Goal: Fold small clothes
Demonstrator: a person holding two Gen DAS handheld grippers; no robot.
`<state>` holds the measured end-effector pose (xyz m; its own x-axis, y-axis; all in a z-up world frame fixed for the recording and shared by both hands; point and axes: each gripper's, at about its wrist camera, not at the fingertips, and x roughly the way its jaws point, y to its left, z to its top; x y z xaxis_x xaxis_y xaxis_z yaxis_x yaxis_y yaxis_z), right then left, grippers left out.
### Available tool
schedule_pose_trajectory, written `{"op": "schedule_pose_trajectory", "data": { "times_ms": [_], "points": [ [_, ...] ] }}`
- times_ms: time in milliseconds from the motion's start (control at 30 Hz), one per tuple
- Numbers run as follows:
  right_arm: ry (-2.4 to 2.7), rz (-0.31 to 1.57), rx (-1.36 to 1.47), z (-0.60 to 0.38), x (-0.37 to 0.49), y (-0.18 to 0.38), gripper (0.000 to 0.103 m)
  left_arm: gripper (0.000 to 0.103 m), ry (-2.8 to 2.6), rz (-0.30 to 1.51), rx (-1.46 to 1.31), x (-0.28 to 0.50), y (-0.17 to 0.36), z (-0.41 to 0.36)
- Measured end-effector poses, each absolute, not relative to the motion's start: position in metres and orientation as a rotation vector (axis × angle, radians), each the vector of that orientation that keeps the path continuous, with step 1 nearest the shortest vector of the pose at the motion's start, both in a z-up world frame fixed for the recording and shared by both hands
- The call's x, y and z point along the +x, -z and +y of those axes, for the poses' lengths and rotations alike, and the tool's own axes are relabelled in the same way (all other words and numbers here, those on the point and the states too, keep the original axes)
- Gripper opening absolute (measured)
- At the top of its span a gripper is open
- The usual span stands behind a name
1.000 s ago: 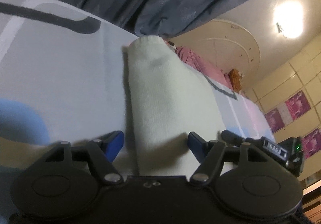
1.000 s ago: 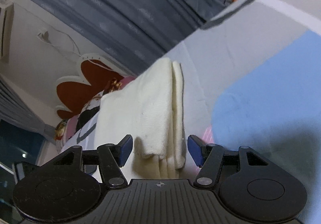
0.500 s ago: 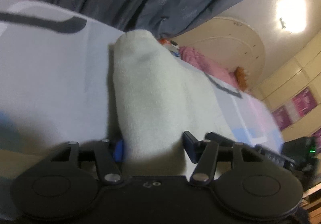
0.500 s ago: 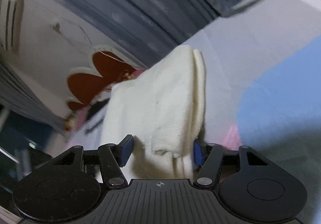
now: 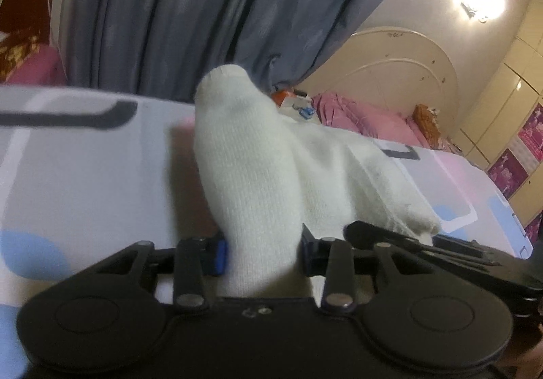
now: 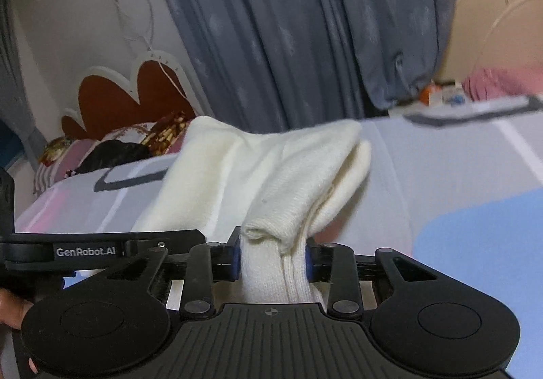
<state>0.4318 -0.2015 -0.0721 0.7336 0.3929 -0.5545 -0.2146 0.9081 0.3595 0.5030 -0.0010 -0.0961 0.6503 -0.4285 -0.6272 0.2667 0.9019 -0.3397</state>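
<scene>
A bed [image 5: 85, 182] with a pale sheet printed in blue, pink and grey shapes carries the work, with grey-blue curtains [image 6: 305, 33] hanging behind it and a second bed with pink bedding [image 5: 373, 117] further back. On the sheet lies a cream-white sock [image 5: 258, 168], apparently a stacked pair since two cuff layers show in the right wrist view, stretched between the two grippers and lifted at both ends so its middle sags toward the sheet.

The left gripper [image 5: 261, 253] has its jaws closing on one end of the sock, the knit bunched between the blue pads [image 5: 220, 255] and filling the narrowed gap. The right gripper [image 6: 273, 257] is likewise closing on the ribbed cuff end, with fabric pressed against both pads and the top cuff layer curling over loosely above the jaws.

The likely next step is bringing one end over the other to fold the sock in half. The main risk is that the right gripper has caught the layers unevenly: that loose curled cuff edge could slip free as the end is carried, leaving the pair splayed. Pulling the ends apart too hard could also stretch the knit or drag it out of the left pads, and the sagging middle may crease off-centre.
</scene>
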Motion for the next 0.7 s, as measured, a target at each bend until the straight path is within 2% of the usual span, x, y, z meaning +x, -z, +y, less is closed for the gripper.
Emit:
{"op": "schedule_pose_trajectory", "data": {
  "times_ms": [367, 700],
  "points": [
    [-0.380, 0.604, 0.229, -0.139, 0.379, 0.026, 0.032, 0.036, 0.359, 0.711, -0.197, 0.444, 0.050, 0.044],
    [-0.459, 0.629, 0.218, -0.058, 0.336, 0.018, 0.032, 0.036, 0.278, 0.733, -0.181, 0.388, 0.043, 0.099]
  ]
}}
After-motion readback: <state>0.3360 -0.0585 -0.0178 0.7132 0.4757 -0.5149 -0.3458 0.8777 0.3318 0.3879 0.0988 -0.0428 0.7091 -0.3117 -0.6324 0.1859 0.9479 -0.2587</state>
